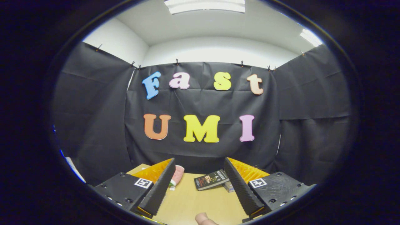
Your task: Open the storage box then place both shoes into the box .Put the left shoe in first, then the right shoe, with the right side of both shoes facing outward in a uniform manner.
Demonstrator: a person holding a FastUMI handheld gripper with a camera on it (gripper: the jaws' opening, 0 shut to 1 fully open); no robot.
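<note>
1. While the gripper is held above the table, its two fingers stand wide apart with nothing between them but bare tabletop.
2. The left finger is a wedge-shaped slab with a ribbed inner face, mounted on a matte block that carries a small square marker.
3. Just past the left finger's tip lies a soft, rounded pink thing, partly hidden behind the finger; I cannot tell whether it is one of the shoes.
4. The table is smooth, pale wood.
5. Beyond the gap between the fingers, a dark flat book lies tilted on the table, with a second, paler book tucked under its right end, half hidden by the right finger.
6. The right finger mirrors the left one: ribbed wedge, matte block, square marker.
7. A fingertip of a person shows between the finger bases.
8. Creased black cloth walls the booth behind.
</note>
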